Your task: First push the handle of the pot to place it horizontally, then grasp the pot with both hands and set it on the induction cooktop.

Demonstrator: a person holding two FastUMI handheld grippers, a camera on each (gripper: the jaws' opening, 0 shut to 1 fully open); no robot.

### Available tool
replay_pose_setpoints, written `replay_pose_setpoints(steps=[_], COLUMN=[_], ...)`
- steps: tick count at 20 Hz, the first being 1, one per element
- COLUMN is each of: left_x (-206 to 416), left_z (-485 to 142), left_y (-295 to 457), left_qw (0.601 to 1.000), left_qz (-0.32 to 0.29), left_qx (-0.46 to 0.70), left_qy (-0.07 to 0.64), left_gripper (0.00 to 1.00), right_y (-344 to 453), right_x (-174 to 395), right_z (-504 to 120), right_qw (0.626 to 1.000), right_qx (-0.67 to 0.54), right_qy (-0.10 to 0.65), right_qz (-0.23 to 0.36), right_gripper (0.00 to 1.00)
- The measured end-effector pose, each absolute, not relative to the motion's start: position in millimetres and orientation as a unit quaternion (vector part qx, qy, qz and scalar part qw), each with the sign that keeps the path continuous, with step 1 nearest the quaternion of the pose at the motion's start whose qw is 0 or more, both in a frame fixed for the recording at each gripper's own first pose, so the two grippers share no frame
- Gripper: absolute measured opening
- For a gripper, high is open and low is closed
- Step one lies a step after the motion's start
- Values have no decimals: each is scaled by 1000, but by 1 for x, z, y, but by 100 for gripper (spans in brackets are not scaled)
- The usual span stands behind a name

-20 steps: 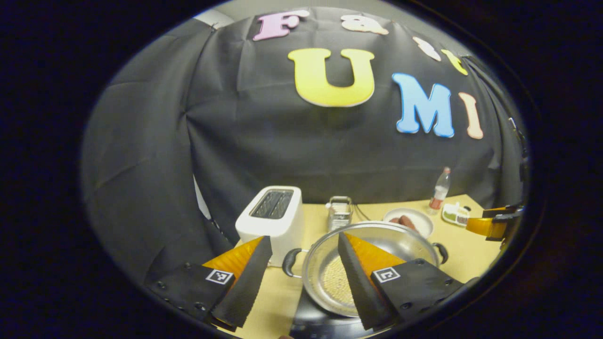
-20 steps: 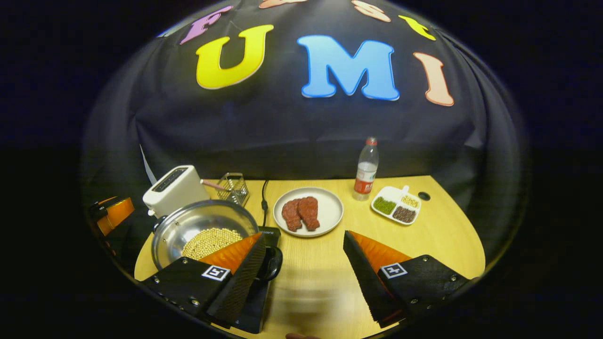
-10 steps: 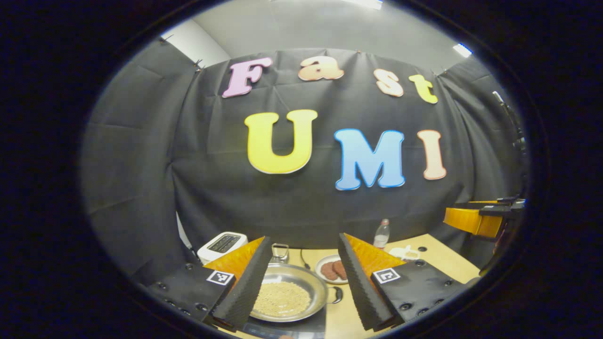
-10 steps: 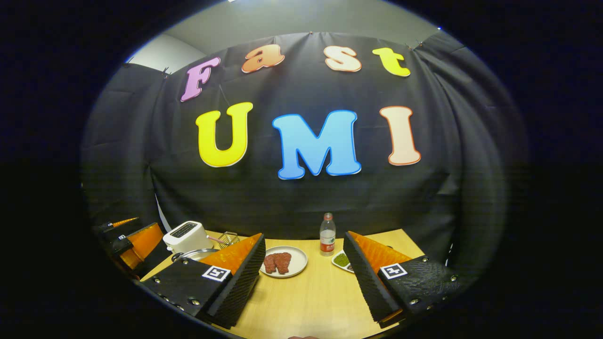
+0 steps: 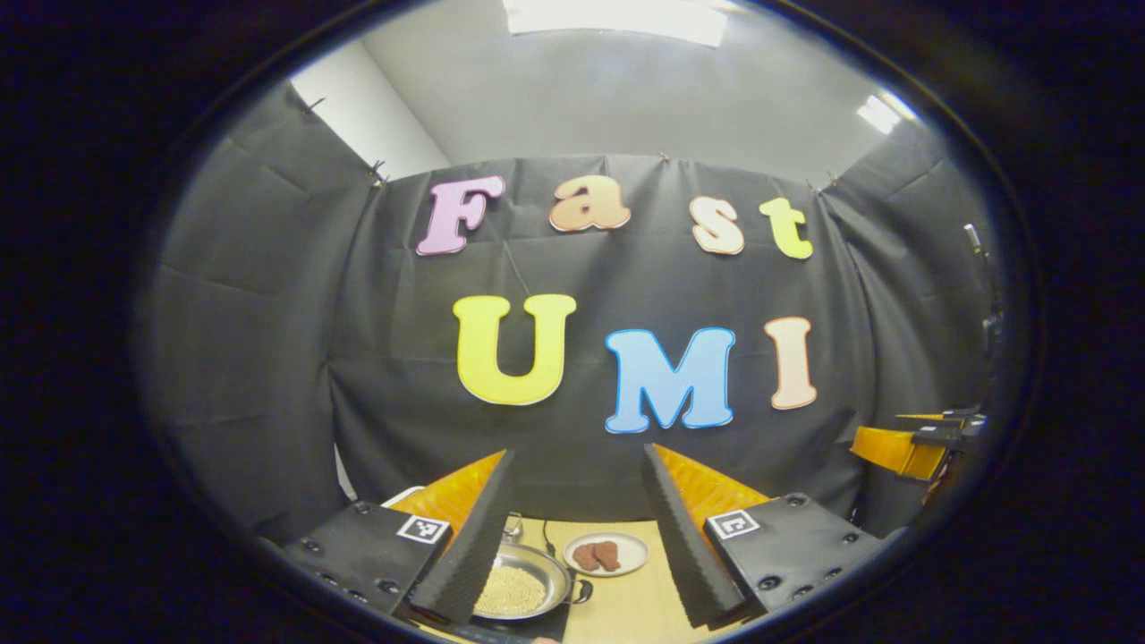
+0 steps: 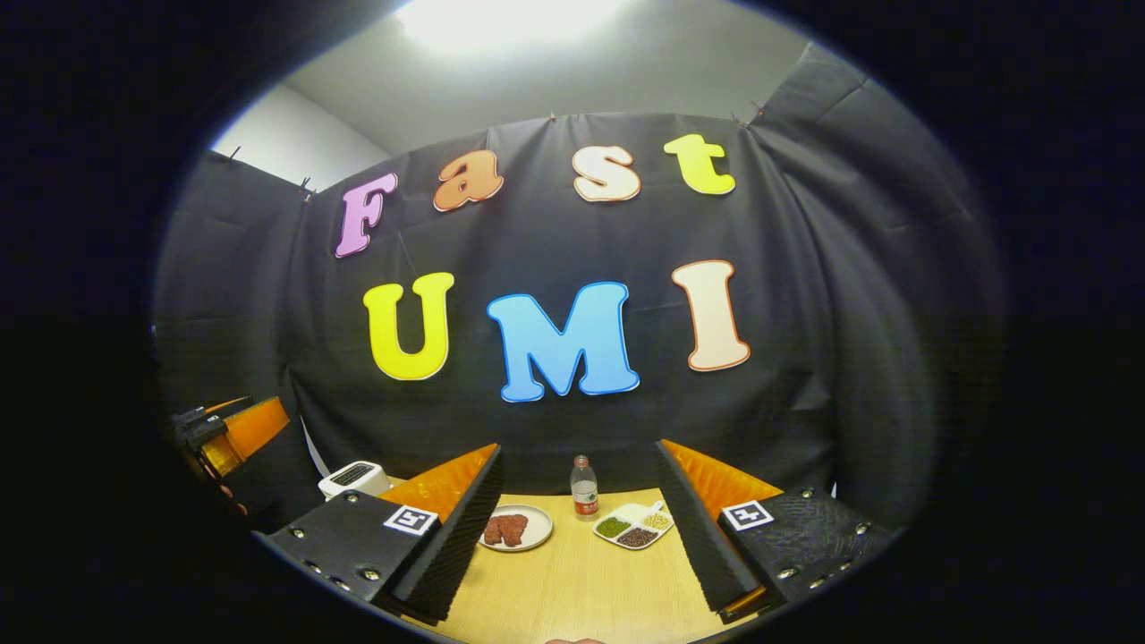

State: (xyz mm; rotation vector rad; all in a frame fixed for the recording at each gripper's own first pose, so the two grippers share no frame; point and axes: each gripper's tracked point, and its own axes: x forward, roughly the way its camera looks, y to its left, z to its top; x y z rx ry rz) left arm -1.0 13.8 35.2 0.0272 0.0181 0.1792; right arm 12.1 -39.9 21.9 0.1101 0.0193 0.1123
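In the left gripper view, the left gripper [image 5: 572, 537] is raised well above the table [image 5: 626, 608], its two fingers spread wide with nothing between them. Low between the fingers sits the pot [image 5: 523, 586], a shallow metal pan holding pale grains, resting on the dark induction cooktop [image 5: 555, 622], with one dark handle [image 5: 583, 590] sticking out toward the right side of the picture. Just beyond the pot stands a small wire basket [image 5: 513, 528], and to its right a white plate [image 5: 608, 555] with two pieces of reddish meat. The other gripper [image 5: 903, 447] shows far off at the right edge, high above the table. In the right gripper view, the right gripper [image 6: 577, 537] also hangs above the table [image 6: 572, 590] with its fingers spread apart and empty. Between them lie the plate of meat [image 6: 514, 529], a water bottle [image 6: 583, 487] standing upright at the back, and a divided white dish [image 6: 635, 526] with green, dark and pale beans. A white toaster [image 6: 353, 478] stands at the left, partly hidden behind the left finger, and the left gripper [image 6: 237, 434] shows at the far left edge.
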Motion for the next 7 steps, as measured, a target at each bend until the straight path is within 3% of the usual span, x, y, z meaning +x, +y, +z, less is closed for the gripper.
replay_pose_setpoints(steps=[2, 3, 7], left_x=[-15, -19, -36], left_z=[40, 43, 46], left_y=[11, 8, 0], left_qw=[995, 995, 994], left_qz=[99, 101, 105], left_qx=[18, 19, 5], left_qy=[14, 15, 16], left_gripper=[94, 85, 85], right_y=[-41, -40, -37], right_x=[6, 3, -1], right_z=[26, 27, 31], right_qw=[996, 995, 994], right_qx=[59, 59, 57], right_qy=[12, 11, 8], right_qz=[71, 78, 90], right_gripper=[95, 100, 100])
